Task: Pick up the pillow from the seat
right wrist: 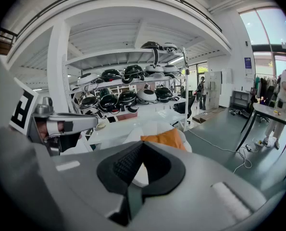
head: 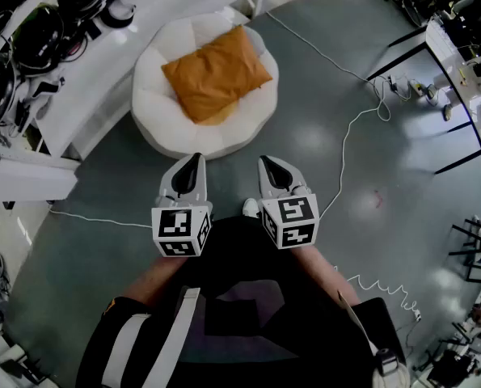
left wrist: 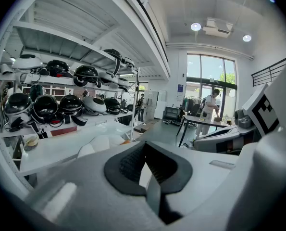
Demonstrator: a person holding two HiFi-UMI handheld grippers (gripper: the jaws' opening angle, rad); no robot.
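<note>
An orange pillow (head: 216, 73) lies on a round white cushioned seat (head: 163, 128) ahead of me on the grey floor. My left gripper (head: 193, 162) and right gripper (head: 271, 165) are held side by side at waist height, short of the seat, both shut and holding nothing. In the right gripper view the pillow (right wrist: 167, 138) shows just above the shut right gripper (right wrist: 142, 153), still some way off. From the left gripper view only a sliver of the white seat (left wrist: 102, 143) appears beyond the shut left gripper (left wrist: 145, 154).
A white shelf unit (head: 78, 63) loaded with black helmets (head: 38, 35) runs along the left, close behind the seat. White cables (head: 345, 136) trail over the floor to the right. Desks and chairs (head: 458, 63) stand at the far right. A person (right wrist: 284, 100) stands by a table in the distance.
</note>
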